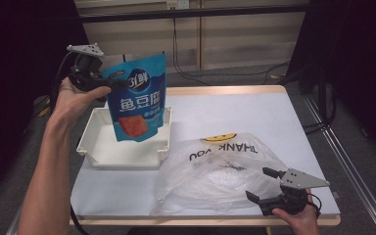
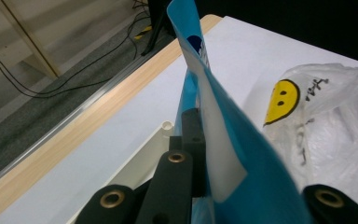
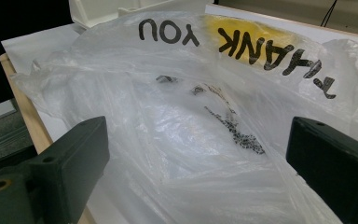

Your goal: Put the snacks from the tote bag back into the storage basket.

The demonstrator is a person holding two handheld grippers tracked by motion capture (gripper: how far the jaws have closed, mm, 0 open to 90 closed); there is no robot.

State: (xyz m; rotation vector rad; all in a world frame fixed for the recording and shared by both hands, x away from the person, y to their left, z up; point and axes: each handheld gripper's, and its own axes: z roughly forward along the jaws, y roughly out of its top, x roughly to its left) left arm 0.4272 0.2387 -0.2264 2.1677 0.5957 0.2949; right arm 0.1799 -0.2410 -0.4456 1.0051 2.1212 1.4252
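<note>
The left gripper (image 1: 111,84) has its jaws clamped on the upper edge of the blue snack pouch (image 1: 137,98), which hangs over the white tray (image 1: 98,152) at the tabletop's left edge, probably to be lowered in. The right gripper (image 1: 264,185), jaws apart, waits at the plastic bag (image 1: 215,171) near the front edge.

This is looking like a lab or recording room rather than a home. A wood-edged bench (image 1: 235,90) with a plain white top is standing on grey carpet (image 1: 235,76), with black cables (image 1: 186,73) trailing across the floor toward a wall socket (image 1: 177,4). Dark curtains (image 1: 357,58) are hanging at both sides, and metal rails (image 1: 345,161) are running along the floor beside the bench, suggesting a purpose-built data-collection setup.
</note>
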